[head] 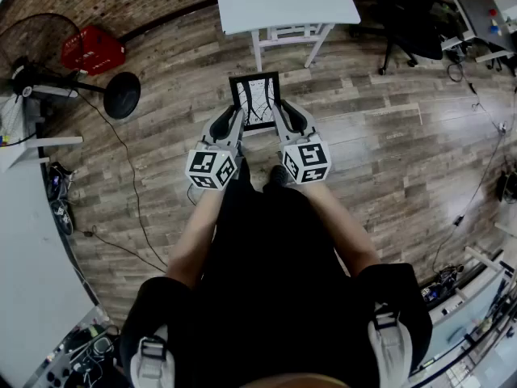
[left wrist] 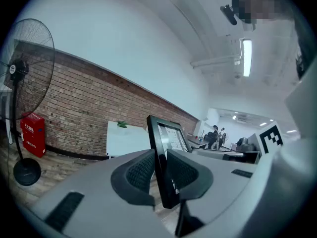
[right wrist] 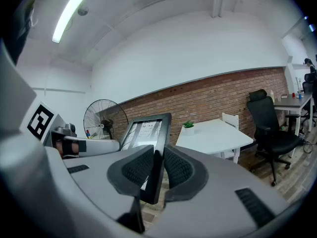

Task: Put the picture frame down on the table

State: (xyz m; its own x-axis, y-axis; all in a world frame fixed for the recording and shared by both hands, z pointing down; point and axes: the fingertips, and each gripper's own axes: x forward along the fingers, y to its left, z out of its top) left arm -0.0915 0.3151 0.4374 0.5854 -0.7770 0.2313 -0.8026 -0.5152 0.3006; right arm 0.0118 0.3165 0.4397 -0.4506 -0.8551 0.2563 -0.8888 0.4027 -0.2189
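A black picture frame with a pale line drawing is held in the air above the wooden floor, short of the white table. My left gripper is shut on the frame's left edge. My right gripper is shut on its right edge. The frame stands nearly upright between both pairs of jaws. In the right gripper view the white table lies ahead with a small potted plant on it. The left gripper view shows the table behind the frame.
A white chair is tucked under the table. A black standing fan and a red box sit at the left by the brick wall. A black office chair stands at the right. Cables run across the floor.
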